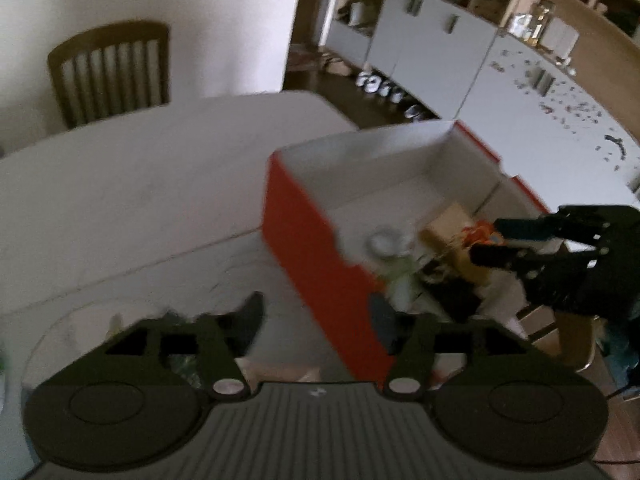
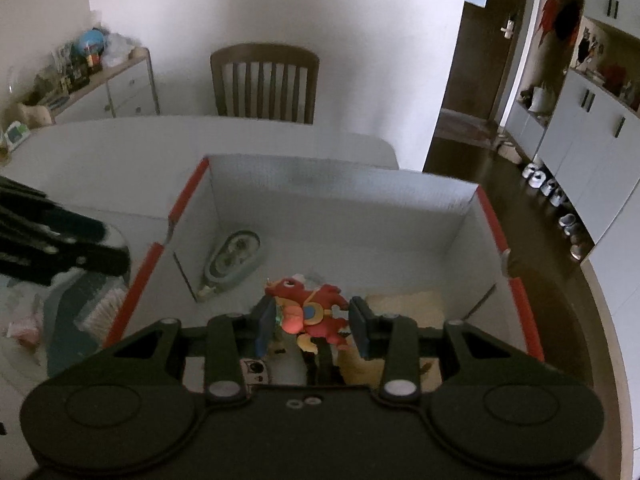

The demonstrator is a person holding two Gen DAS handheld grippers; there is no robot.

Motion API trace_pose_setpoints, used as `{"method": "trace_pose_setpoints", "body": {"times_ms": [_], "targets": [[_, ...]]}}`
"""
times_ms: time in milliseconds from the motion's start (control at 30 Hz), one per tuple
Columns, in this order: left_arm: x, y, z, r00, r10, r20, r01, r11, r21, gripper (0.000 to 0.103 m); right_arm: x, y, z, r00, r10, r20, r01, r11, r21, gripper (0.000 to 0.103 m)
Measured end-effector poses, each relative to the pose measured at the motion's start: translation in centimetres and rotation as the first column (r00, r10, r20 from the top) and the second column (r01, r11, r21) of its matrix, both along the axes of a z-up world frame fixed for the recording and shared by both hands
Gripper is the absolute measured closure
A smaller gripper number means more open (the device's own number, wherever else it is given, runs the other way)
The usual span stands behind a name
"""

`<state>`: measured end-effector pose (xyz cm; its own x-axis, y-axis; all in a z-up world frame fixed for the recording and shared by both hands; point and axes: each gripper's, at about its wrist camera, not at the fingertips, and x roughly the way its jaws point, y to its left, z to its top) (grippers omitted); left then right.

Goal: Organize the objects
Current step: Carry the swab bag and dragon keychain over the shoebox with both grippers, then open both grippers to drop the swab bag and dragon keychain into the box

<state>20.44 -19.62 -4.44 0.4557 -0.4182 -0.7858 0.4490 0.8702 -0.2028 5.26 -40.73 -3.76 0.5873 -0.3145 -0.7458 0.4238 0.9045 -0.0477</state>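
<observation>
A red dragon toy (image 2: 316, 304) sits between the pads of my right gripper (image 2: 314, 322), which is shut on it just above the open box (image 2: 340, 200), red outside and white inside. From the left wrist view that gripper (image 1: 492, 242) reaches in from the right with the orange-red toy (image 1: 478, 234) at its tips. My left gripper (image 1: 316, 312) is open at the box's near corner, its jaws straddling the red wall (image 1: 304, 232) with nothing gripped. In the right wrist view it (image 2: 112, 248) hangs blurred, left of the box.
Inside the box lie a grey-green oval dispenser (image 2: 236, 256), a beige item (image 2: 404, 304) and small things under the toy. A teal brush (image 2: 86, 312) lies on the white table (image 2: 100, 148) left of the box. A wooden chair (image 2: 264, 80) stands behind.
</observation>
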Motion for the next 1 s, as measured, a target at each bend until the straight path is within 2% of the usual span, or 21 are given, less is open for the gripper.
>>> {"method": "trace_pose_setpoints", "body": {"times_ms": [67, 167, 267, 333, 400, 567, 800, 900, 967, 1000], "targets": [[-0.2, 0.7, -1.3, 1.000, 0.001, -0.025, -0.001, 1.000, 0.029, 0.035, 0.2, 0.1, -0.5, 1.000, 0.009, -0.012, -0.009, 1.000, 0.006, 0.064], [-0.7, 0.9, -3.2, 0.999, 0.000, -0.045, 0.004, 0.997, 0.074, 0.019, 0.5, 0.2, -0.9, 0.999, 0.021, -0.030, -0.021, 1.000, 0.005, 0.064], [-0.9, 1.1, -5.0, 0.998, 0.032, -0.059, -0.026, 0.995, 0.098, 0.016, 0.5, 0.1, -1.1, 0.999, 0.025, -0.038, -0.024, 1.000, 0.008, 0.064], [-0.9, 0.8, -6.0, 0.997, 0.027, -0.075, -0.018, 0.992, 0.122, 0.000, 0.5, 0.1, -1.2, 0.999, 0.027, -0.045, -0.027, 1.000, 0.009, 0.064], [-1.3, 0.2, -6.5, 0.998, 0.017, -0.061, -0.008, 0.990, 0.144, 0.000, 0.5, 0.1, -1.2, 0.998, 0.033, -0.050, -0.032, 0.999, 0.010, 0.064], [-1.4, -0.7, -7.9, 0.996, -0.011, -0.094, 0.026, 0.987, 0.159, 0.000, 0.7, -0.1, -1.3, 0.998, 0.034, -0.057, -0.033, 0.999, 0.008, 0.064], [-1.2, -1.1, -9.4, 0.996, 0.005, -0.091, 0.015, 0.976, 0.219, 0.000, 0.6, -0.5, -1.4, 0.998, 0.031, -0.058, -0.031, 0.999, 0.009, 0.064], [-1.2, -0.9, -9.4, 0.996, 0.012, -0.087, 0.006, 0.978, 0.207, 0.001, 0.5, -0.5, -1.5, 0.997, 0.033, -0.063, -0.032, 0.999, 0.010, 0.064], [-1.2, -0.9, -9.3, 0.996, 0.023, -0.081, -0.007, 0.981, 0.196, 0.005, 0.5, -0.6, -1.6, 0.997, 0.035, -0.065, -0.034, 0.999, 0.013, 0.064], [-1.1, -1.0, -9.3, 0.997, 0.024, -0.070, -0.010, 0.980, 0.199, 0.012, 0.5, -0.6, -1.6, 0.997, 0.036, -0.067, -0.035, 0.999, 0.015, 0.064]]}}
